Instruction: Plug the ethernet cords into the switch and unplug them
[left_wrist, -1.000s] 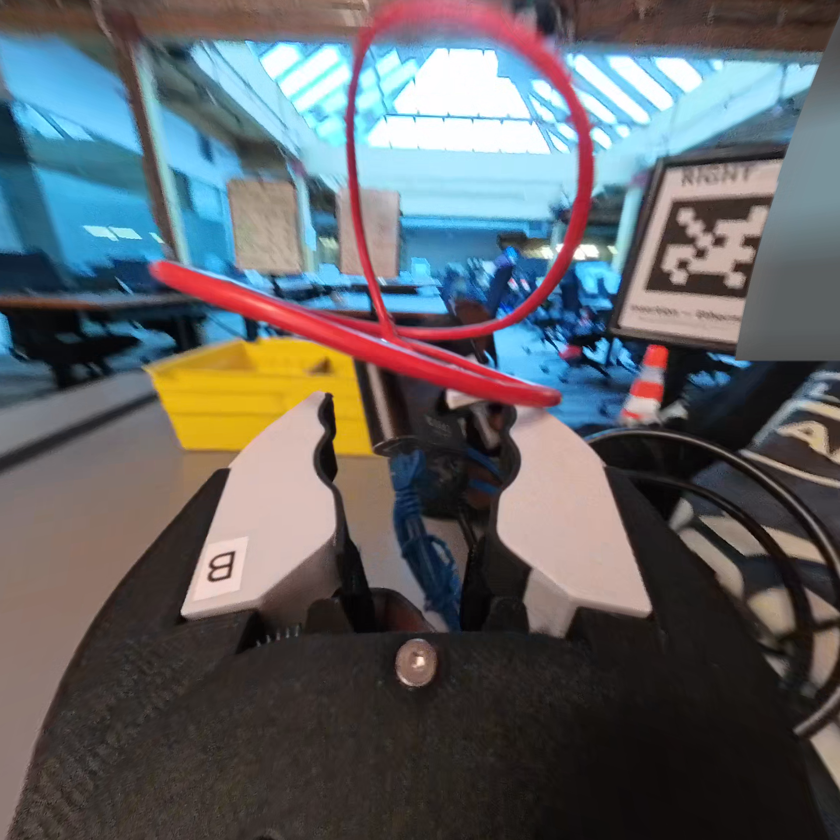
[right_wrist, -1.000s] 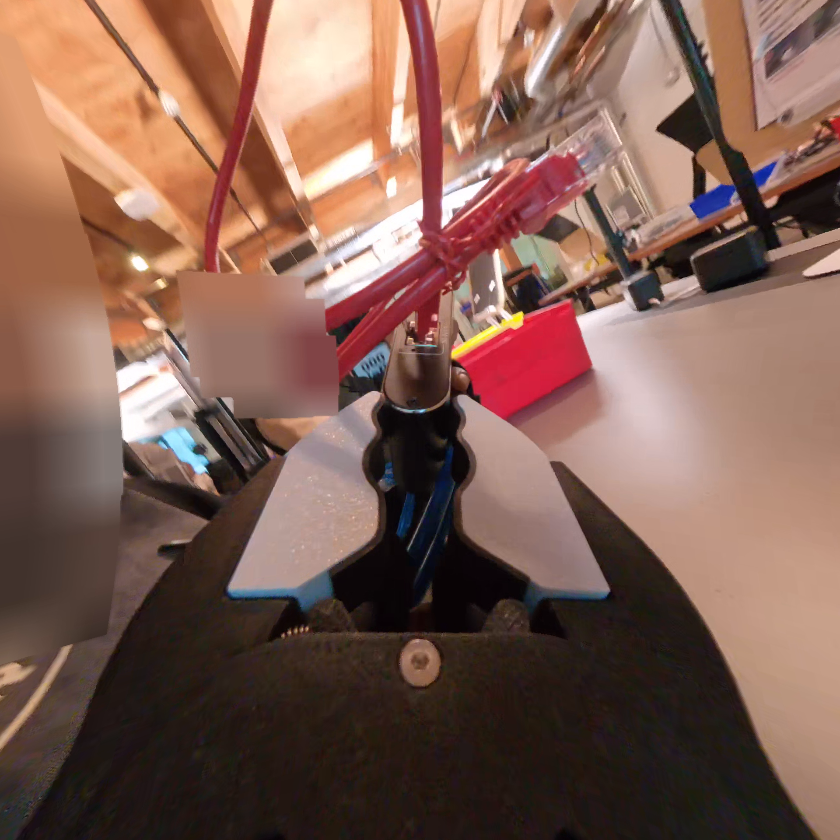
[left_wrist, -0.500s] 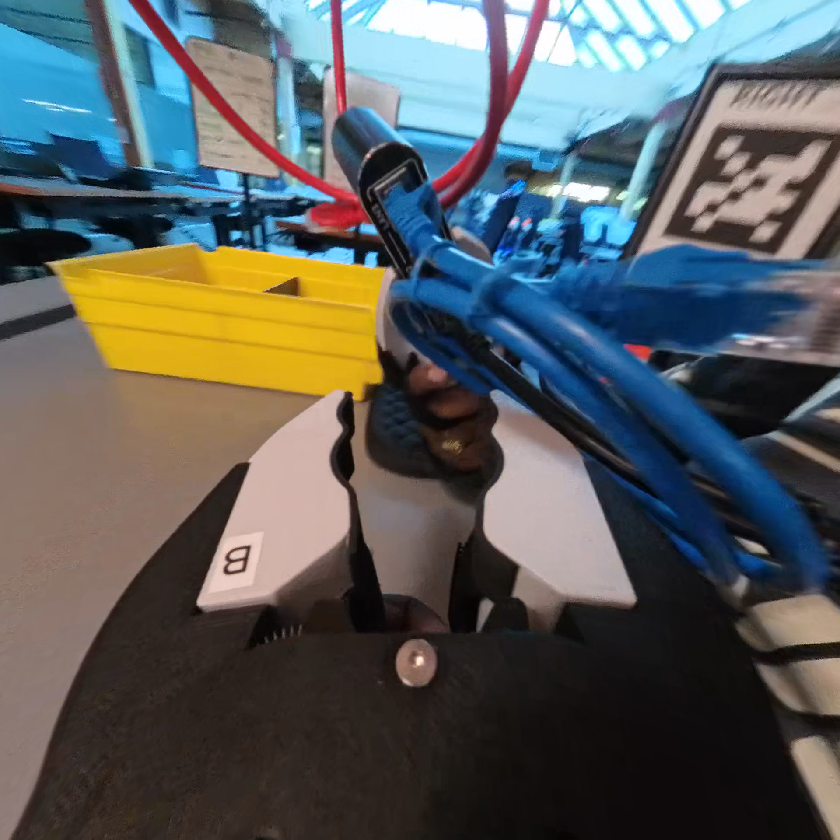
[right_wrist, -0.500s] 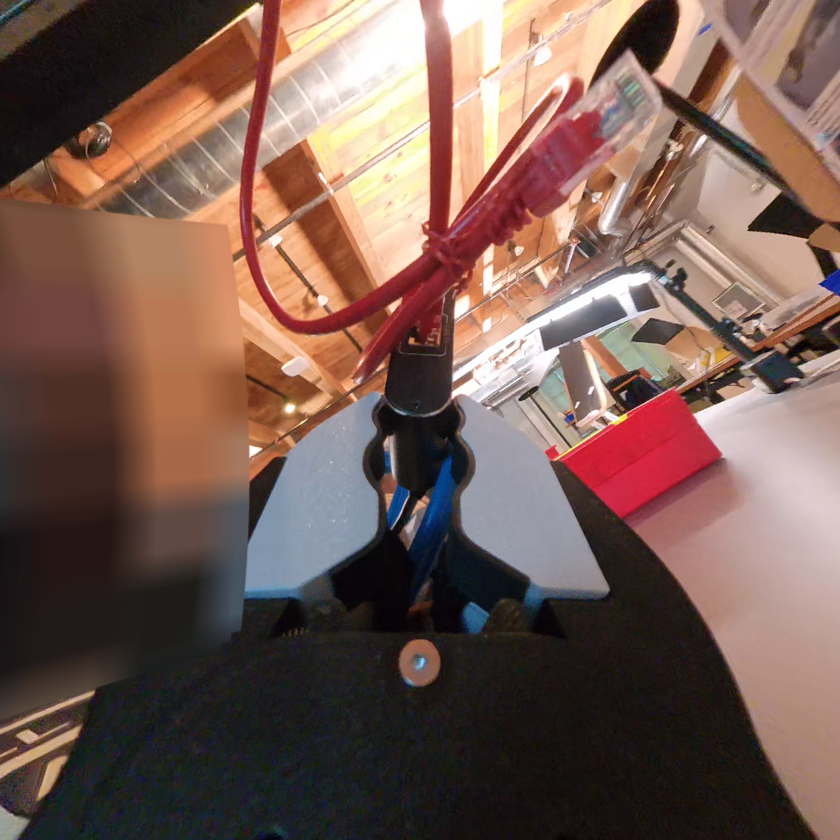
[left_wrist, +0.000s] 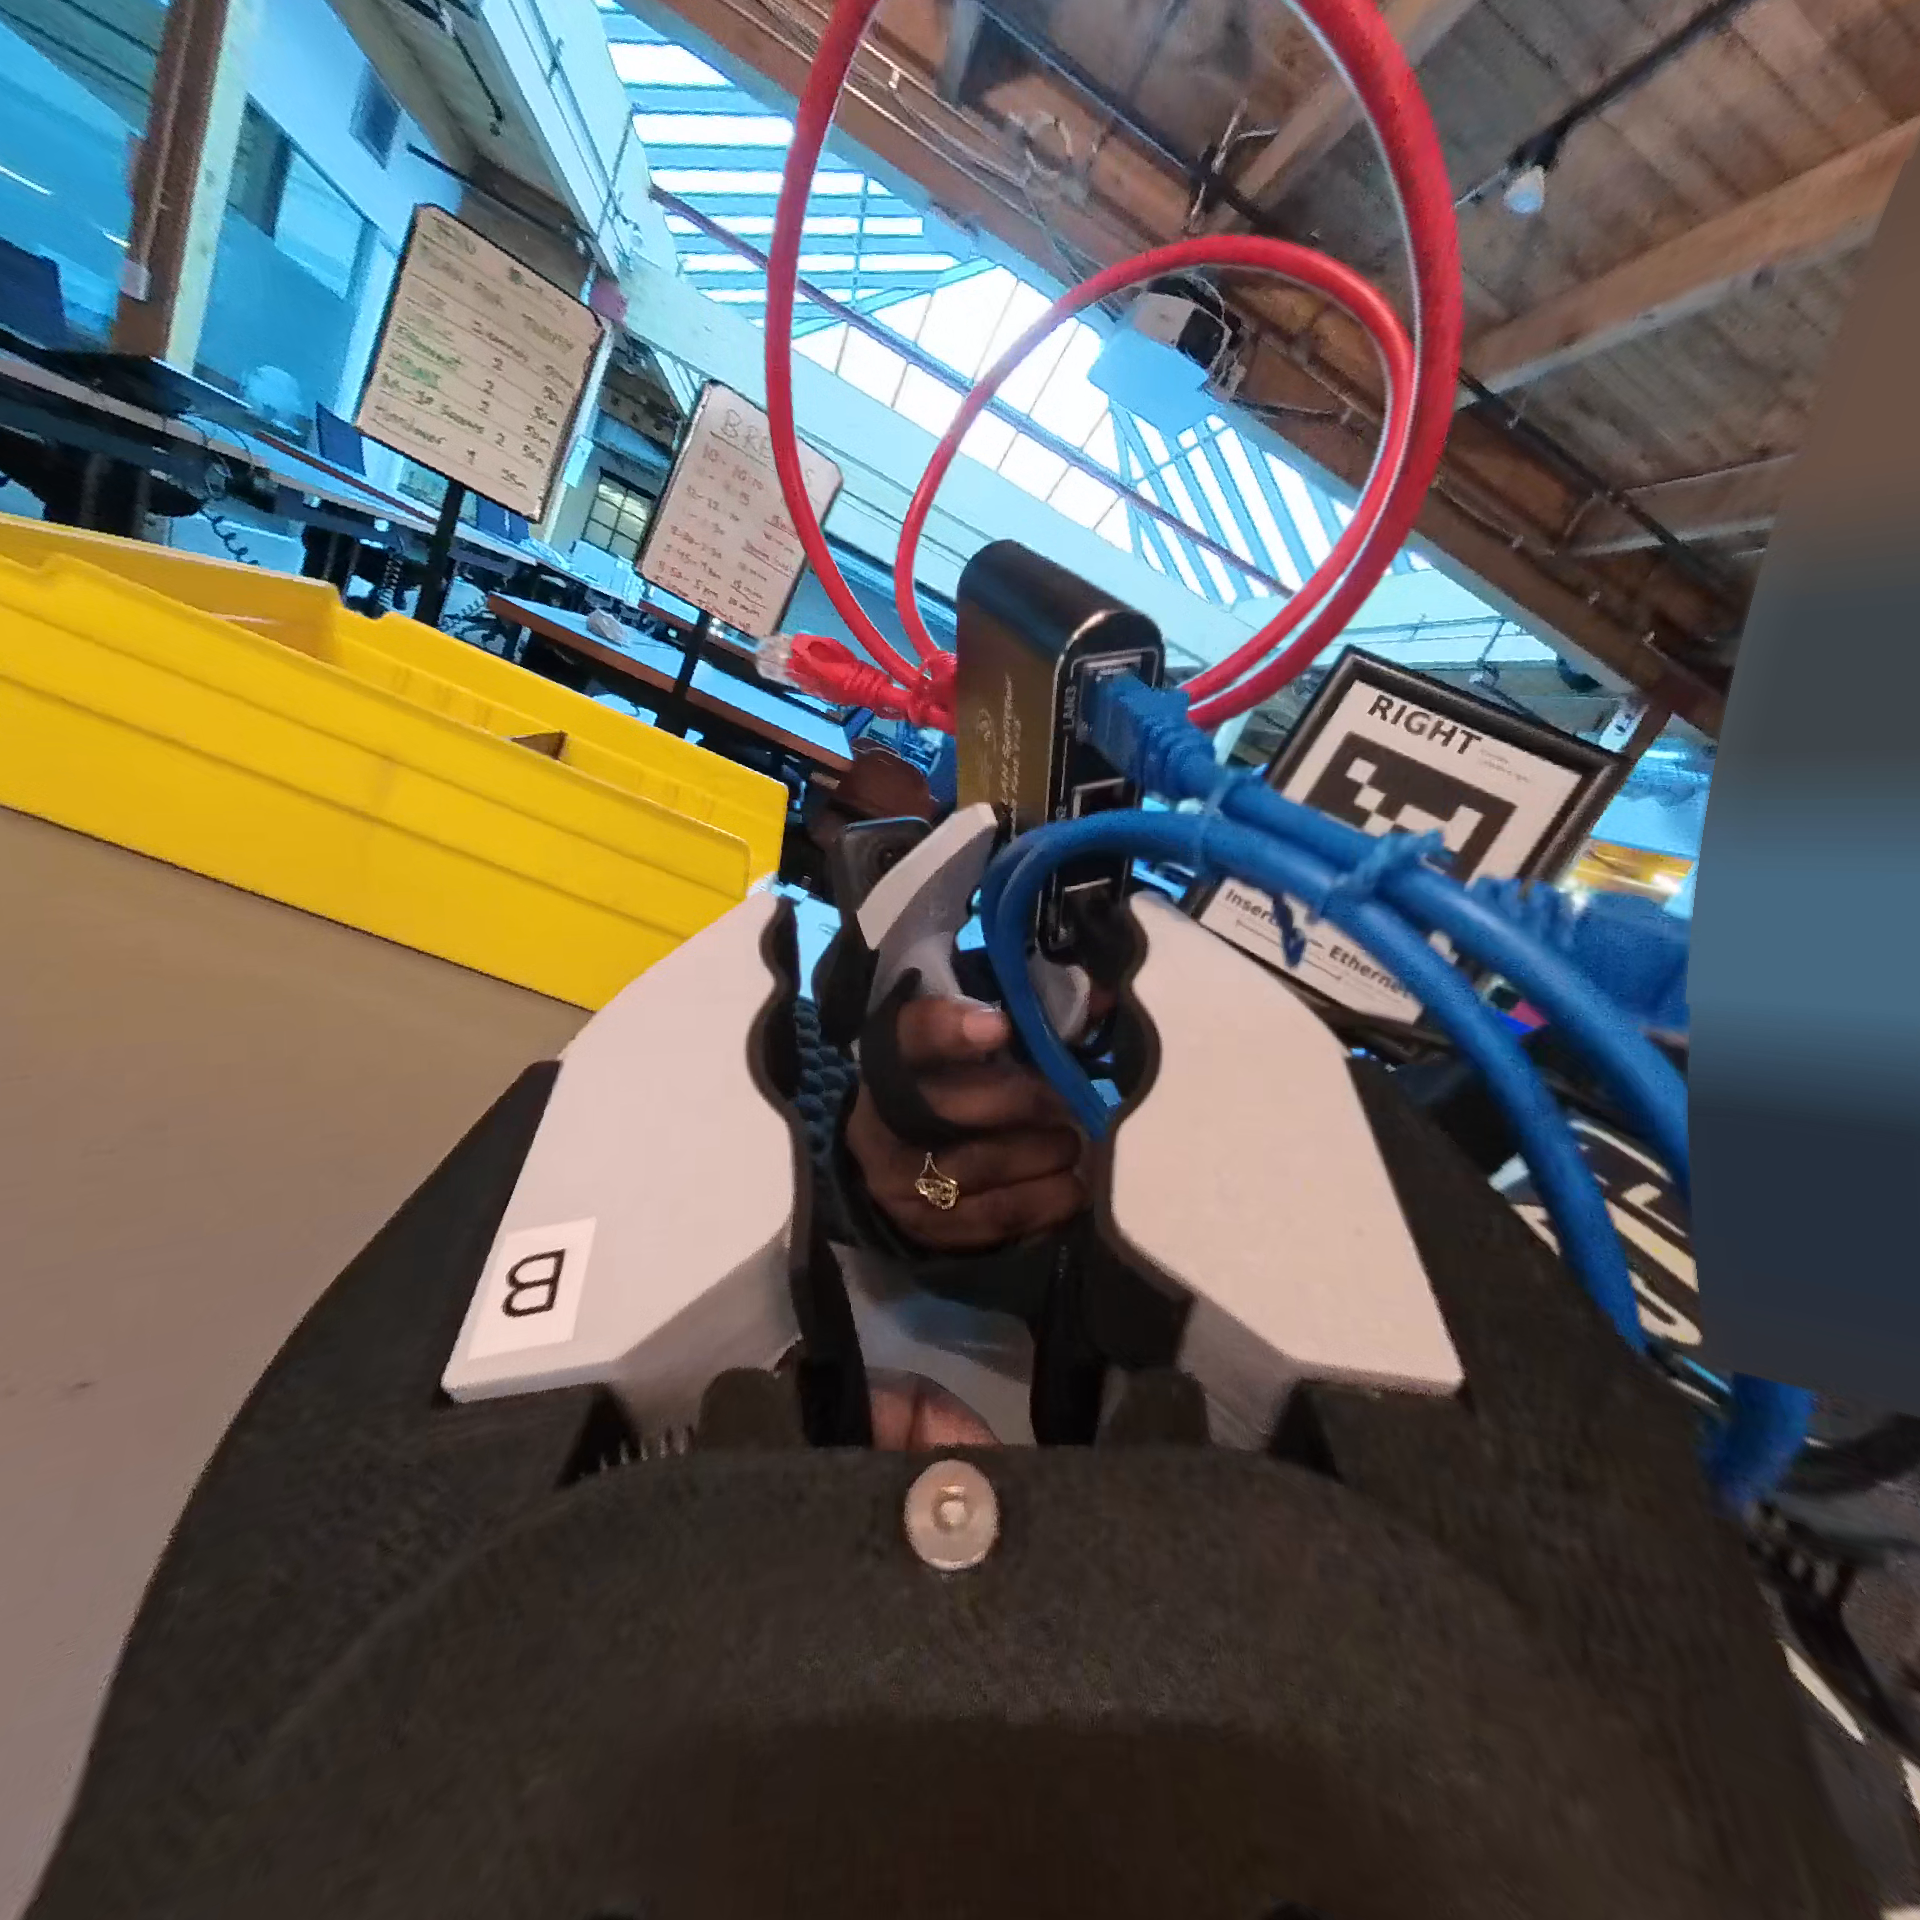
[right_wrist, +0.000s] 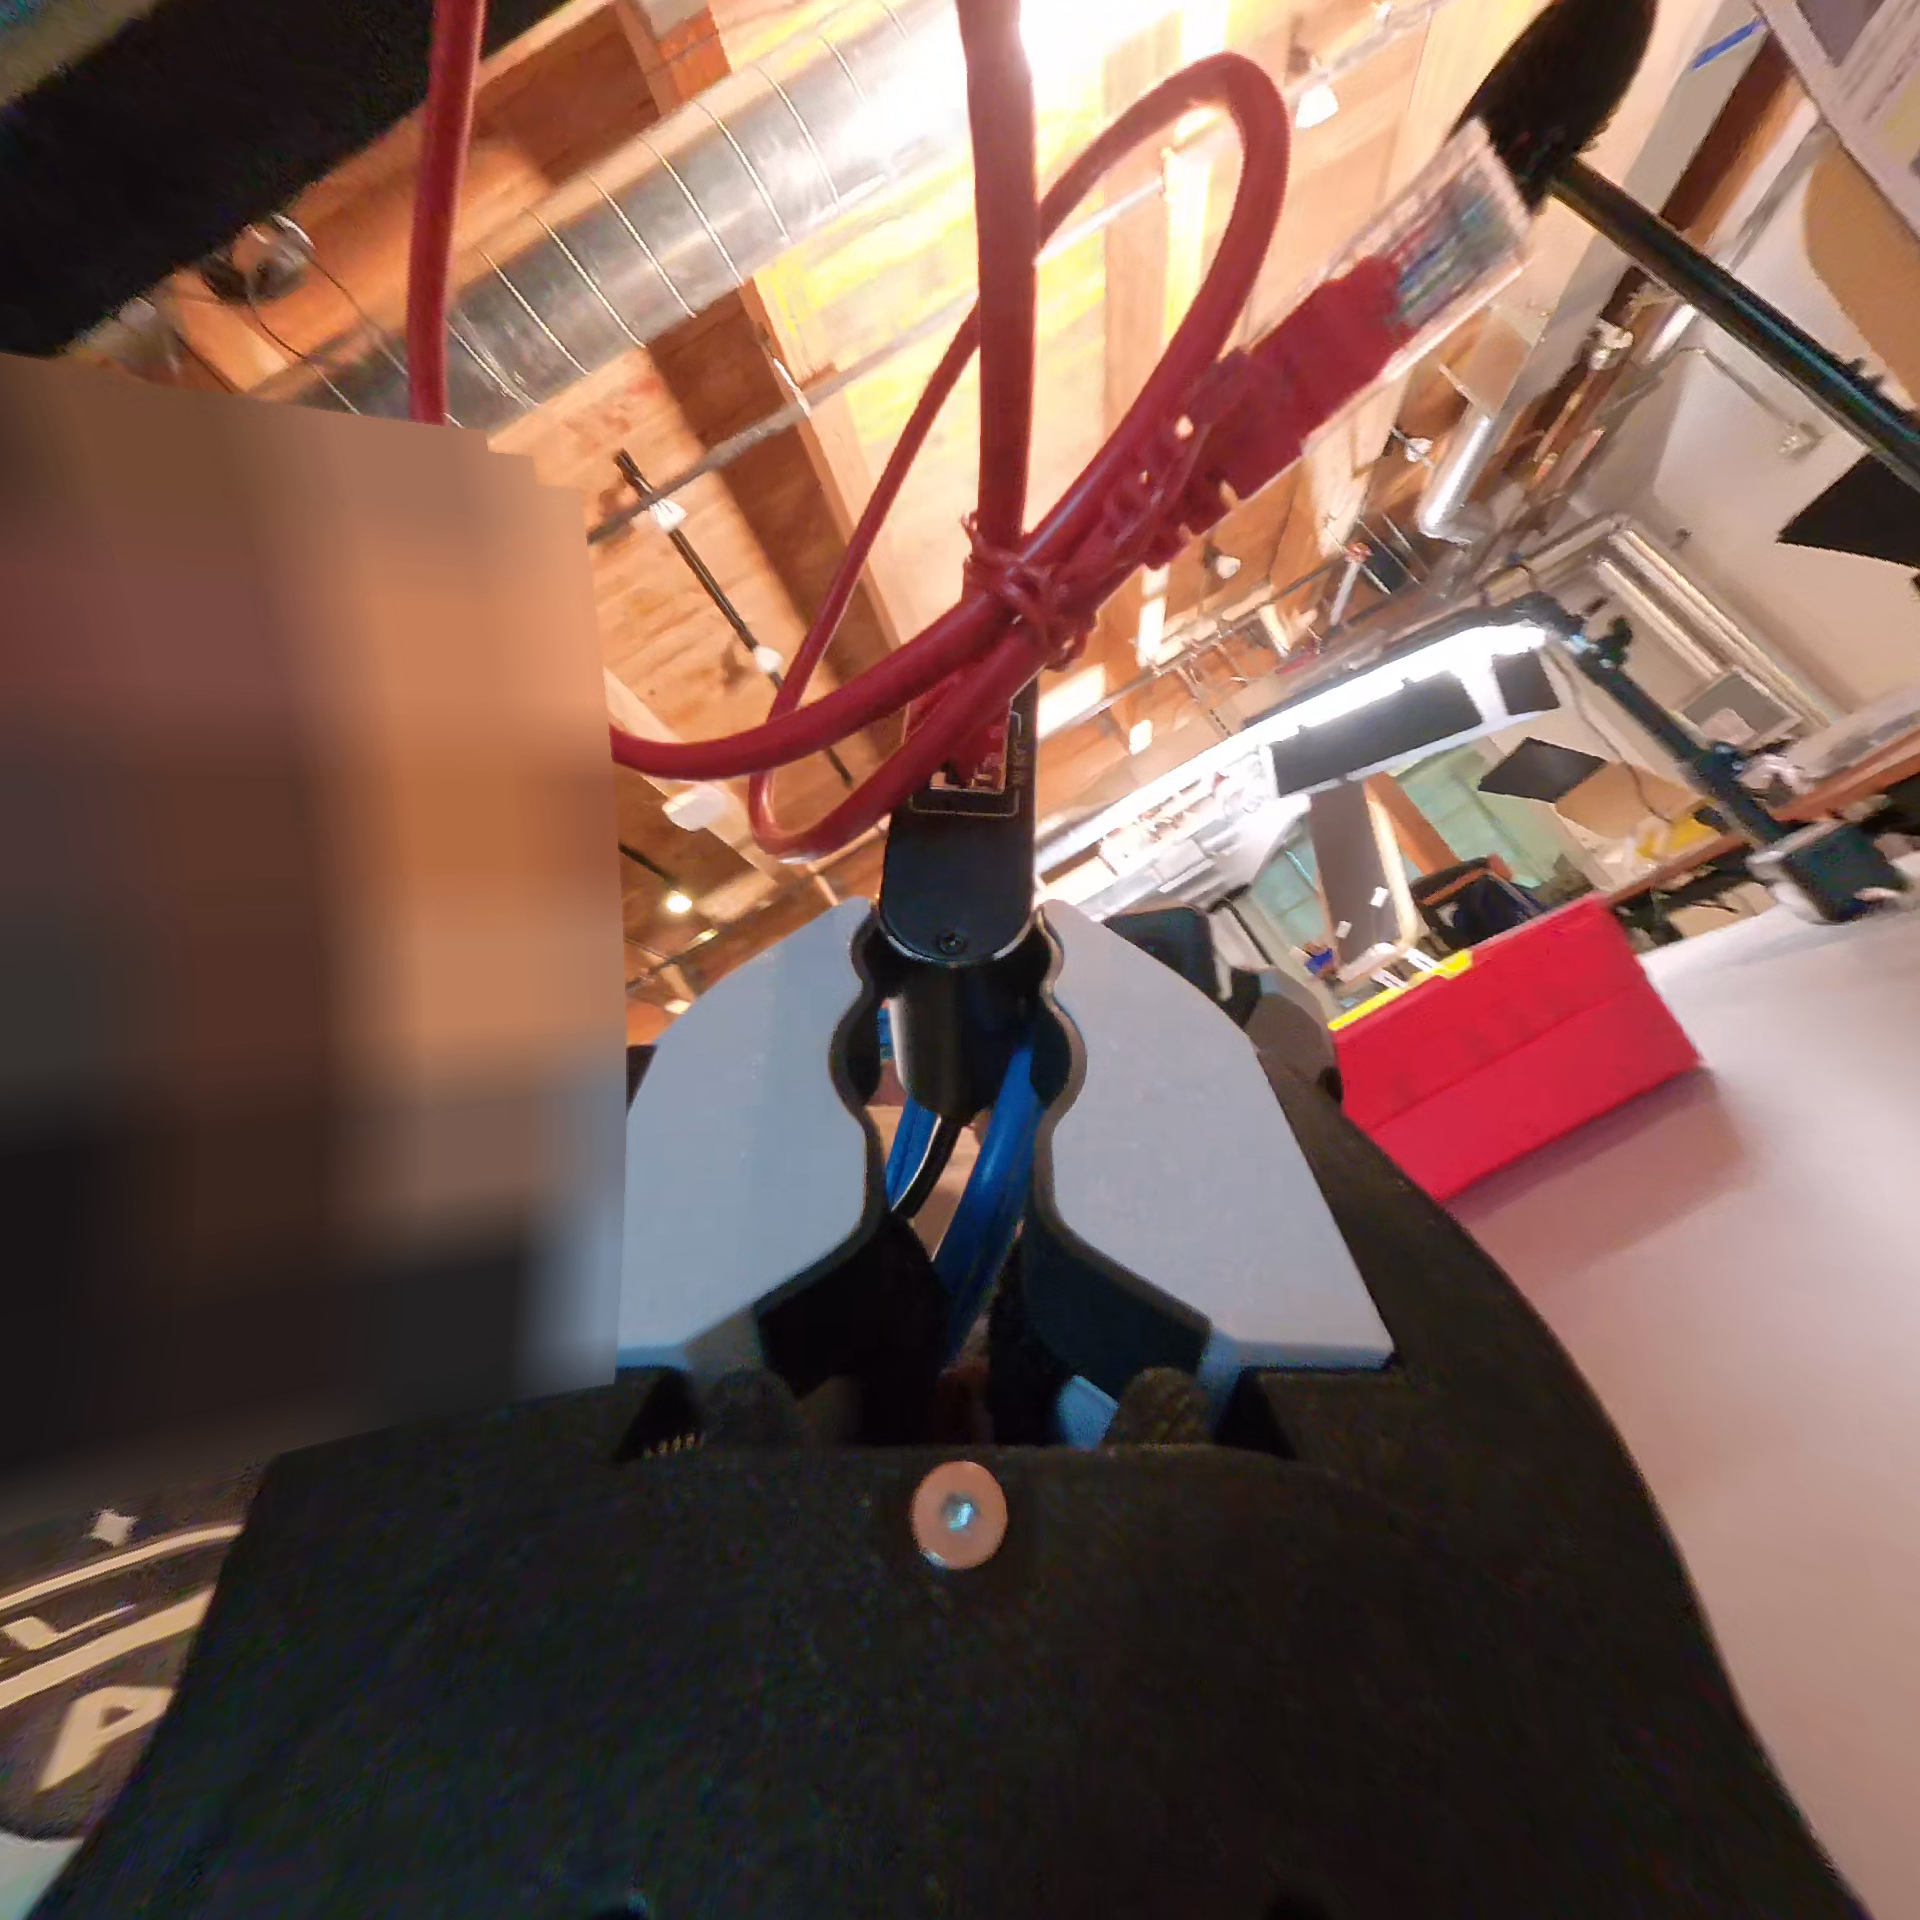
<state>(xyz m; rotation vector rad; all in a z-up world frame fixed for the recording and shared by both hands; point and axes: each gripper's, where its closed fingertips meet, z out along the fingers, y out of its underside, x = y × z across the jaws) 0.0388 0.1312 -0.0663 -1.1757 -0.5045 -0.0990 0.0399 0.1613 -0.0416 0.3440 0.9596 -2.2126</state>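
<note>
In the left wrist view the black switch (left_wrist: 1023, 707) stands upright just beyond my left gripper (left_wrist: 956, 935), which is open and empty. My right gripper (right_wrist: 951, 935) is shut on the switch (right_wrist: 956, 862) at its lower end. A tied blue cord (left_wrist: 1299, 862) has one plug (left_wrist: 1127, 712) in the switch's top port facing me. A tied red cord (left_wrist: 1423, 312) loops above the switch, with its loose plug (left_wrist: 821, 660) to the left. In the right wrist view the red cord (right_wrist: 997, 312) is plugged into the switch's far face, with its loose plug (right_wrist: 1351, 343) hanging free. The blue cord (right_wrist: 1003, 1122) runs between the right fingers.
A yellow bin (left_wrist: 364, 748) sits on the grey table (left_wrist: 208, 1091) at the left. A framed marker sign (left_wrist: 1423, 790) stands behind the blue cord. A red bin (right_wrist: 1507, 1039) sits on the table (right_wrist: 1714, 1299) at the right. A hand (left_wrist: 966, 1122) grips the right gripper's handle. About 4 cm separates my left fingertips from my right.
The right gripper has tilted upward with the switch. In the left view the switch has swung upright and a little farther off, blue cord to its right. The left gripper stays open.
</note>
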